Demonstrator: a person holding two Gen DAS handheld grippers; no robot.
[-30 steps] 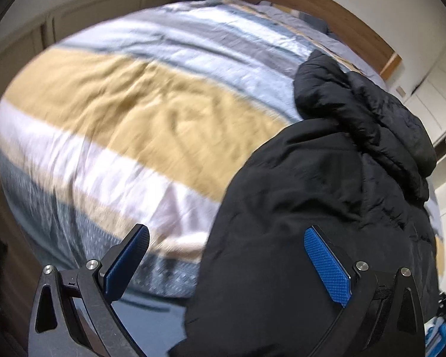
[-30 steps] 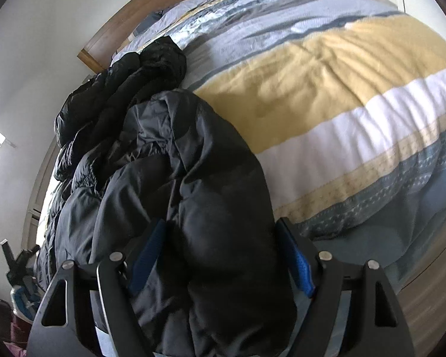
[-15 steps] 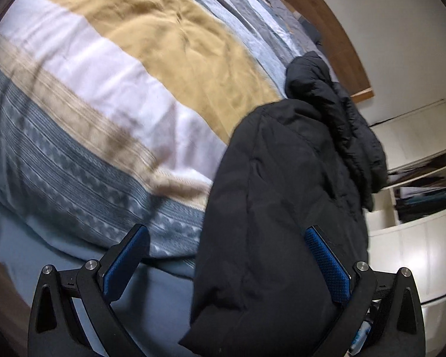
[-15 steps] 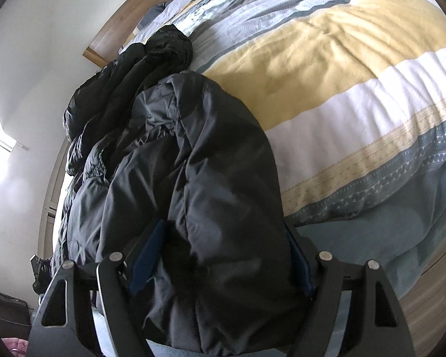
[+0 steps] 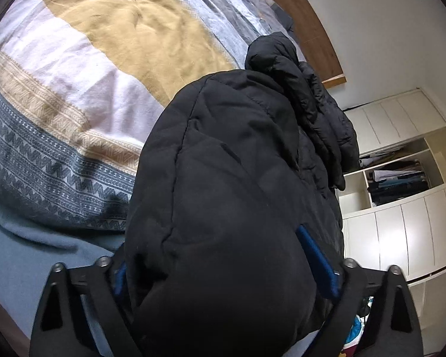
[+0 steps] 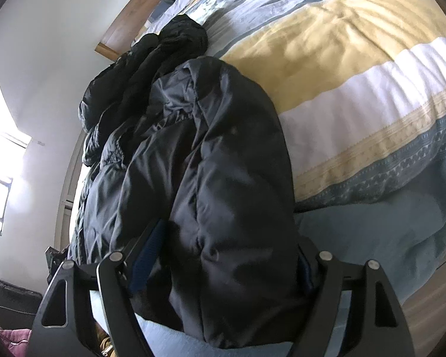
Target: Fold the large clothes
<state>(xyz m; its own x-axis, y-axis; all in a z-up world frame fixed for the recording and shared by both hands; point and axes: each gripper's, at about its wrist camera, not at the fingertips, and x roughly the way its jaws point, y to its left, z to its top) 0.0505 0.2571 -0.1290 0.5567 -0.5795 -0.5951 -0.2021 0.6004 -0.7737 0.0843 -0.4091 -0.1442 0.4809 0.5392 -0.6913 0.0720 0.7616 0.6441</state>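
Barely begun: black puffer jacket bunched, unfolded, filling lower centre, draped over striped duvet edge. Left gripper and right gripper both clamping thick jacket folds. Spreading, folding remain.

The jacket is black quilted cloth, padded and puffy, with stitched seams; in the left wrist view it looks matt, while in the right wrist view the jacket shows a faint satin sheen where window light strikes it. The duvet cover is soft woven cloth, matt and creased, in yellow, white and grey-blue bands. The headboard is smooth brown wood. The cupboard doors are smooth, white and slightly glossy. The left gripper has matt black plastic arms, shiny metal screws, and finely textured blue pads. The right gripper is of the same make.
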